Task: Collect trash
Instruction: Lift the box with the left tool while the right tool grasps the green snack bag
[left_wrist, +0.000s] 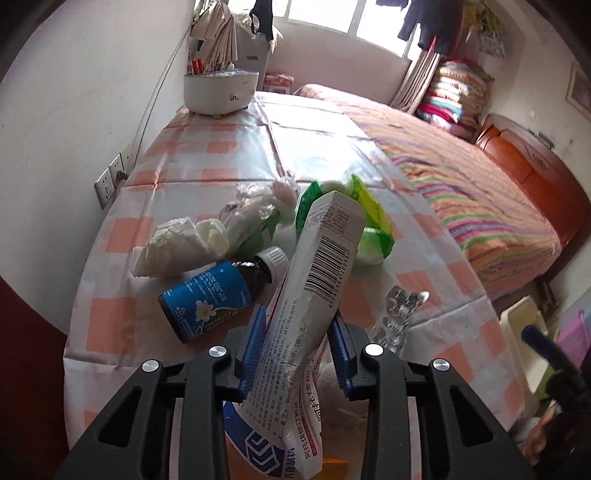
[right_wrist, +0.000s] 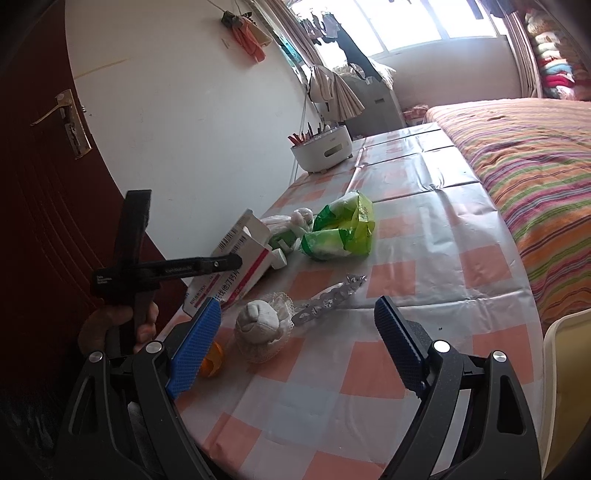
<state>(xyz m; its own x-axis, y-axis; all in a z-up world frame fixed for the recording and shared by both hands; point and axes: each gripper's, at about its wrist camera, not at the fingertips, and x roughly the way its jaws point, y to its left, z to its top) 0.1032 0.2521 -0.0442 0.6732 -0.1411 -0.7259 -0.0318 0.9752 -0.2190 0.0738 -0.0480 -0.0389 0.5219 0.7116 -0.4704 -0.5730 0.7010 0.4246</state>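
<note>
My left gripper (left_wrist: 297, 318) is shut on a crumpled white medicine box (left_wrist: 317, 273), its blue pads pressing both sides. The box stands tilted above the checked tablecloth (left_wrist: 122, 229). Just behind it lie a brown bottle with a blue label (left_wrist: 212, 293), crumpled white tissues (left_wrist: 173, 247), a clear plastic bag (left_wrist: 255, 210), a green wrapper (left_wrist: 371, 225) and a silver blister pack (left_wrist: 400, 308). In the right wrist view my right gripper (right_wrist: 298, 302) stands open low over the table. A white wad (right_wrist: 260, 328) and the blister pack (right_wrist: 328, 302) lie ahead between its fingers, untouched.
A white round appliance (left_wrist: 221, 90) stands at the table's far end by the wall. The striped bed (left_wrist: 480, 192) runs along the right side. A cream bin (right_wrist: 569, 373) sits off the table's right edge. A small orange thing (right_wrist: 211, 362) lies near the right gripper's left finger.
</note>
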